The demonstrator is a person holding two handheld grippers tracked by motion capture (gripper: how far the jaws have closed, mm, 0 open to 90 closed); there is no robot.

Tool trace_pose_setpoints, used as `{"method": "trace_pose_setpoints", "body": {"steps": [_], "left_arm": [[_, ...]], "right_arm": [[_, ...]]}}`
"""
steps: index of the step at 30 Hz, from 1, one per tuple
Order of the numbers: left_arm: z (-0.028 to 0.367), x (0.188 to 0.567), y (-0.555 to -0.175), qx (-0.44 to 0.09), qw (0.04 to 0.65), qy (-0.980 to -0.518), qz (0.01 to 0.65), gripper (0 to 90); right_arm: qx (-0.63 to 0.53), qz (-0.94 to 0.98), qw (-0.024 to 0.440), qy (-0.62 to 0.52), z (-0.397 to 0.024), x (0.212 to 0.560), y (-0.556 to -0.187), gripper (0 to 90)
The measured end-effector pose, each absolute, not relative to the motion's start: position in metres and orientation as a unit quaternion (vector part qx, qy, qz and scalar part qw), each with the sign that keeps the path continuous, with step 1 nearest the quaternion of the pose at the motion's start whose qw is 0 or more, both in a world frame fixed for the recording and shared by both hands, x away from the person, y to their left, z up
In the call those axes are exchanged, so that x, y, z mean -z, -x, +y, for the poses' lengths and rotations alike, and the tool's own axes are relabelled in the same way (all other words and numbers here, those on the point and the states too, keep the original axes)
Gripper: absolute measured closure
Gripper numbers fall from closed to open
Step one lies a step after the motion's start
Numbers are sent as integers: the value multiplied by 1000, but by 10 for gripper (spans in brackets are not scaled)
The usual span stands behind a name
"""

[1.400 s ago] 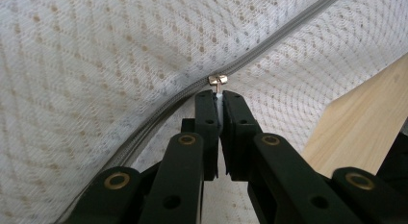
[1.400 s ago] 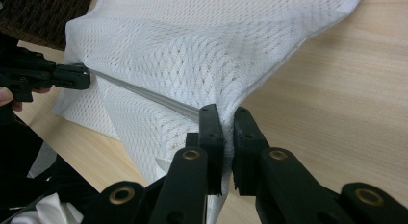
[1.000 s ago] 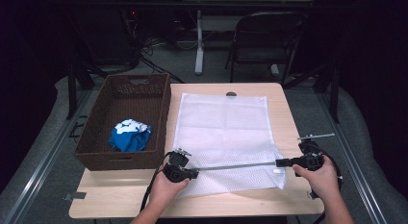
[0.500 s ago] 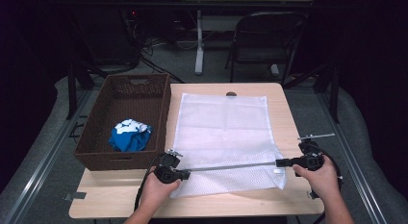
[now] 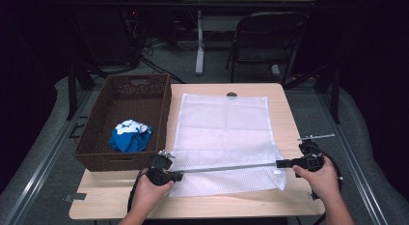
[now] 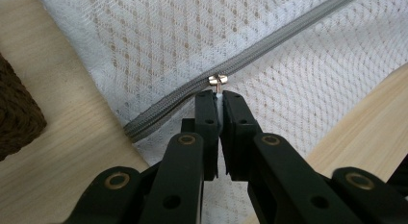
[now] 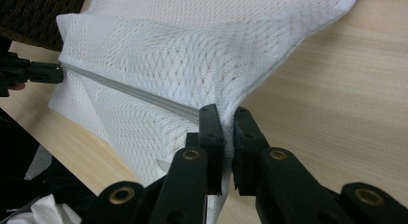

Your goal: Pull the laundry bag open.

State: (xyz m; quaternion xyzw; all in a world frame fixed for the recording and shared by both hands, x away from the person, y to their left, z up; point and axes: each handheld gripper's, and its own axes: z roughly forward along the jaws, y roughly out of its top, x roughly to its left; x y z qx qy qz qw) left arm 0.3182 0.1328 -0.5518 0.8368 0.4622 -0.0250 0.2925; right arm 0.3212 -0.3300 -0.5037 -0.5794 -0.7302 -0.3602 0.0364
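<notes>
left claw (image 5: pixel 179 175) further left, zipper pull (image 6: pixel 218 80) dragged along

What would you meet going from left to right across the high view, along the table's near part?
Brown basket → blue cloth → left gripper → white mesh bag → right gripper.

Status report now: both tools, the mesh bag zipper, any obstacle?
Left tool shut on zipper pull. Right tool shut on mesh laundry bag corner, zipper taut between. Nothing in the way; basket apart at left.
</notes>
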Motion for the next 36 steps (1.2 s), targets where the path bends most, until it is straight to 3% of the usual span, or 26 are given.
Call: {"method": "trace_pose_setpoints", "body": {"steps": [36], "left_arm": [[142,553,-313,8,282,-837,468,864]], "right_arm": [[355,-721,25,595,-343,504,-320,848]]}}
